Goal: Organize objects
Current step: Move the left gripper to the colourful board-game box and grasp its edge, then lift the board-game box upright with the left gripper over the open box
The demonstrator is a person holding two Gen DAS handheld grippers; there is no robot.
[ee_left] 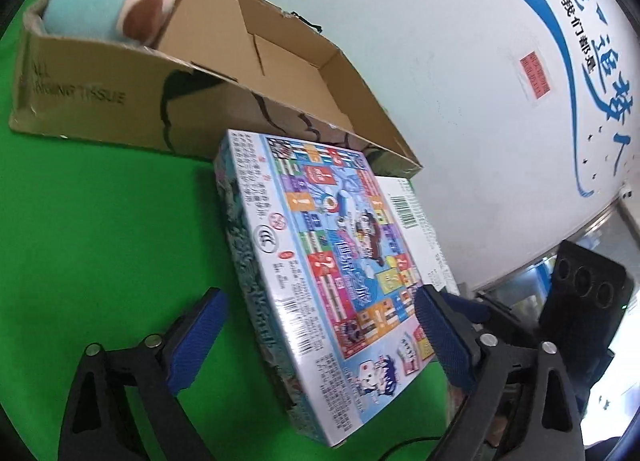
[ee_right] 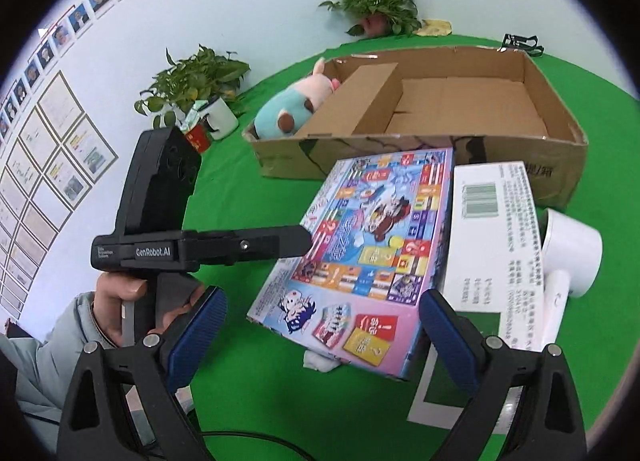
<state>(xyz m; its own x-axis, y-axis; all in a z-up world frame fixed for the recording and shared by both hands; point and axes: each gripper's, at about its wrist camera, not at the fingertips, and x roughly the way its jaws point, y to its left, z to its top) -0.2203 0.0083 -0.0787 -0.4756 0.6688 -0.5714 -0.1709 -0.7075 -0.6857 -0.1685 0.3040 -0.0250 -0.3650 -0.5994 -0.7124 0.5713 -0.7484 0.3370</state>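
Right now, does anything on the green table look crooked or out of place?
Yes. The colourful game box sits tilted, its right edge propped on the white carton. A crumpled white scrap pokes out beneath its near corner. The cardboard box front wall looks cracked.

Your left wrist camera looks down steeply along its fingers, close over the game box (ee_left: 320, 281), cardboard box (ee_left: 256, 77) beyond. Your right one views the same game box (ee_right: 372, 245) and cardboard box (ee_right: 460, 117) from farther back.

game box (ee_left: 332, 281) blocking centre, open green cloth (ee_left: 100, 241) left
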